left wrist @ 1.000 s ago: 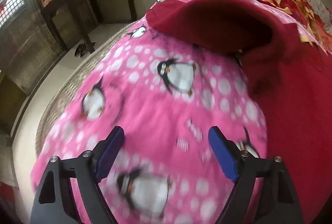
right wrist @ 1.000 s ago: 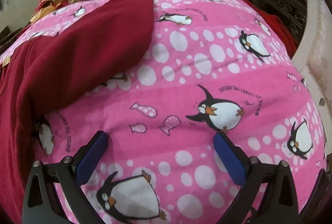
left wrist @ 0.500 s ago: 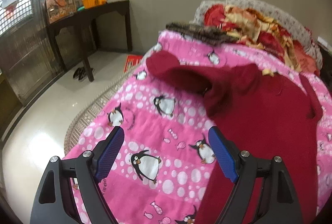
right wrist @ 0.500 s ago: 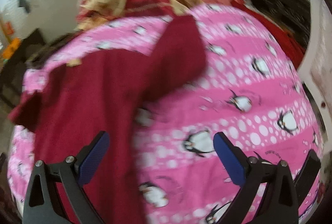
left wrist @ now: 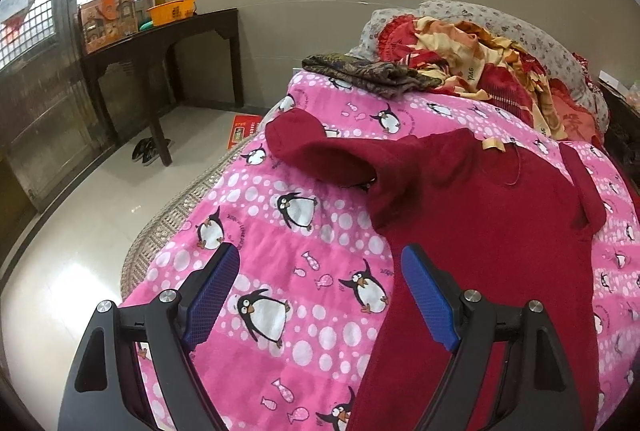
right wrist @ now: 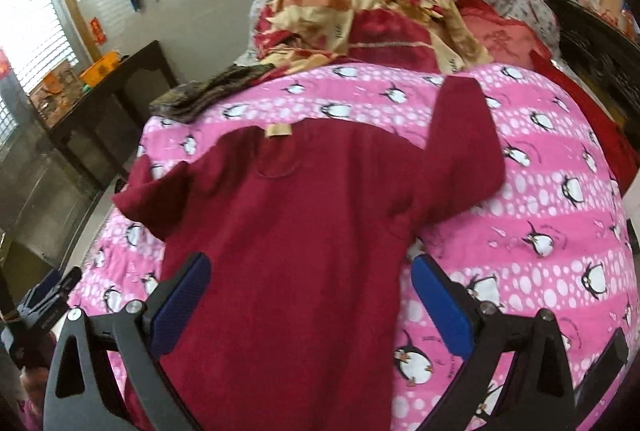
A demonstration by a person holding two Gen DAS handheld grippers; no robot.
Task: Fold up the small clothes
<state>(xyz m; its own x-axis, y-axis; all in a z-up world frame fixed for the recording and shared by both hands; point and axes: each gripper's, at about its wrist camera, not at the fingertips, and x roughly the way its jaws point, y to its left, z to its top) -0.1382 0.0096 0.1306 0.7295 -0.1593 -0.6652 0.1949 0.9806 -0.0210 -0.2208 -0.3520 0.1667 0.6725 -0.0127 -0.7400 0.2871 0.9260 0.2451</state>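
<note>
Both fingers of the left gripper (left wrist: 320,297) gape empty, pulled back from the pink penguin blanket (left wrist: 280,243); the right gripper (right wrist: 310,305), likewise spread and empty, has also risen. Between them the red sweater (right wrist: 300,223) lies flat, sleeves out, folding unstarted.

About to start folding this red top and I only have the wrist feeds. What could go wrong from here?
1. The left sleeve lies bunched and curled, so folding now may lock in a crease.
2. The fleecy penguin blanket under the red top could get pinched along with it.
3. Both the left gripper and the right gripper are open and holding nothing, so the top may shift on first contact.
</note>
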